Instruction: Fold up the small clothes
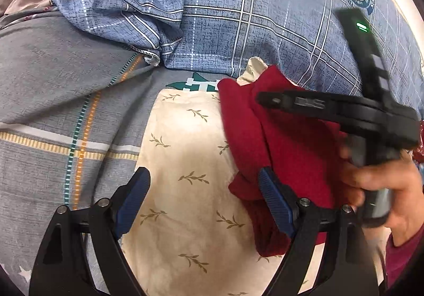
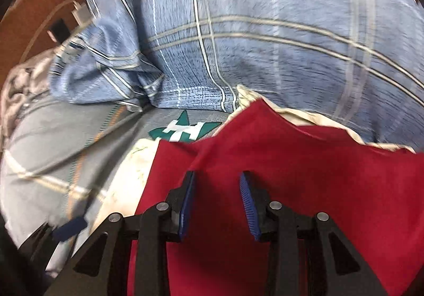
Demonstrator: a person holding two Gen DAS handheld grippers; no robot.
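Red garment (image 1: 288,153) lying rumpled on cream leaf-print cloth (image 1: 190,163) atop bed with grey plaid sheet (image 1: 53,89) – blue plaid quilt (image 1: 238,18) bunched behind. Left gripper (image 1: 204,198) hovering with jaws gaping wide, nothing between them, one pad just beside garment's near edge. Right gripper (image 2: 217,203) poised over red fabric, jaws parted, gripping nothing – right wrist view blurring. Folding apparently only beginning: garment looking creased and uneven, no neat fold showing, smoothing and all folds seemingly remaining
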